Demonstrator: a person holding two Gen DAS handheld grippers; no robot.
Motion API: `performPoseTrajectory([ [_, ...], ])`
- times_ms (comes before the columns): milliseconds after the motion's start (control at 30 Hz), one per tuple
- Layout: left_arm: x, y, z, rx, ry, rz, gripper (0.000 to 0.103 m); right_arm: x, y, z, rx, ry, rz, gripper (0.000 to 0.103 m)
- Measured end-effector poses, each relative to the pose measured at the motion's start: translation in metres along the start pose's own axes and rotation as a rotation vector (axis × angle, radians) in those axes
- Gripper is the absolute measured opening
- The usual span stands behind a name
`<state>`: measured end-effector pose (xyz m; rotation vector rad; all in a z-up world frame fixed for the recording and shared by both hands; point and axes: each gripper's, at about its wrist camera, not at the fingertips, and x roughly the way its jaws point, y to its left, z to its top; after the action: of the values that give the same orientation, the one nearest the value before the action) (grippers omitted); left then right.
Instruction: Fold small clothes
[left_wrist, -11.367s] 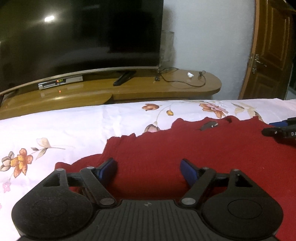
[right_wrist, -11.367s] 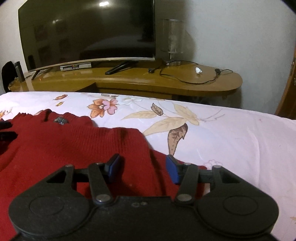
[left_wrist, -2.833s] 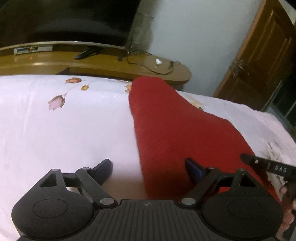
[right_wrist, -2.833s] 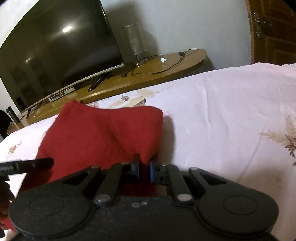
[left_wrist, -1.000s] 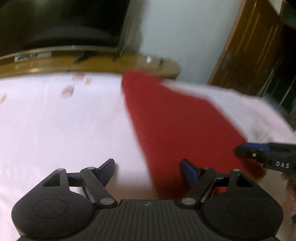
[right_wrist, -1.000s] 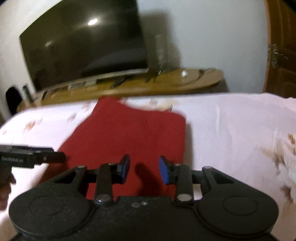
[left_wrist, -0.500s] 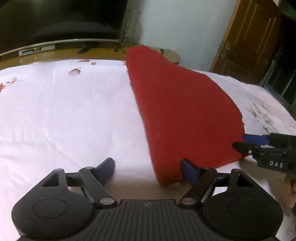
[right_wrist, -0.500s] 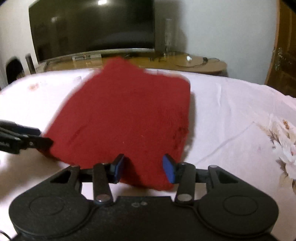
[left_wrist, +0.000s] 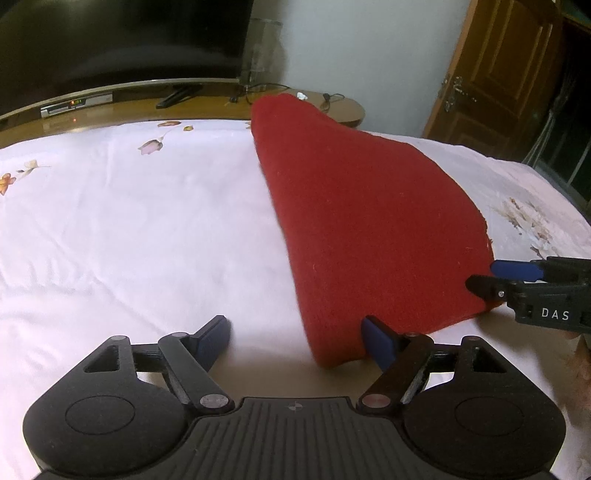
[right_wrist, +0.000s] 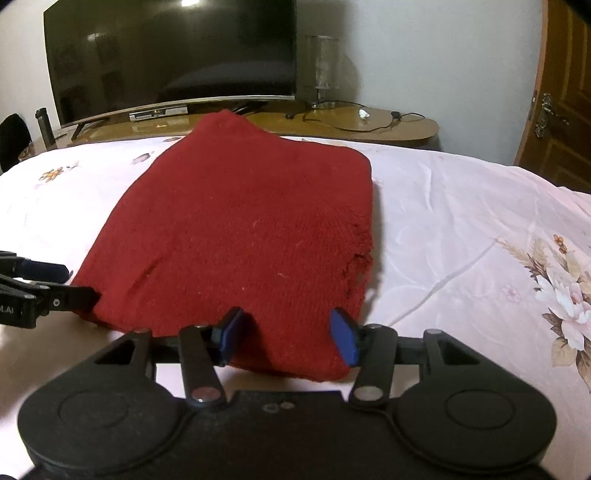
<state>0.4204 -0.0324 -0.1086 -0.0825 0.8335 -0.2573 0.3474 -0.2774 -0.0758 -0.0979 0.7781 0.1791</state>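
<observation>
since half a second earlier both grippers had drawn back a little, and the folded red sweater lay sharper and flat on the bed. the sweater's near edge was hidden behind the right gripper in the right wrist view, and in the left wrist view its far corner blocked part of the wooden counter. the right gripper was cut off at the frame edge in the left view, only its fingertips and a "das" label showing. the left gripper stood wide open, holding nothing, its right finger touching or just beside the sweater's near left corner, the other over bare sheet. the right gripper was also open, empty, its fingers straddling the sweater's near edge by the frayed right side. a television stood on the counter
</observation>
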Motion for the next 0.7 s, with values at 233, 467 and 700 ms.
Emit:
performPoseTrajectory([
  [233, -0.004, -0.004, 0.002, 0.008, 0.005, 0.009, 0.079, -0.002, -0.001, 0.001, 0.001, 0.010, -0.010, 0.054],
  [467, 0.002, -0.012, -0.002, 0.095, 0.037, 0.023, 0.079, -0.005, 0.000, -0.005, -0.003, 0.008, -0.025, 0.062],
  [700, -0.012, 0.041, 0.035, -0.124, -0.097, -0.226, 0.079, -0.012, -0.065, 0.013, 0.282, -0.049, 0.133, 0.064],
])
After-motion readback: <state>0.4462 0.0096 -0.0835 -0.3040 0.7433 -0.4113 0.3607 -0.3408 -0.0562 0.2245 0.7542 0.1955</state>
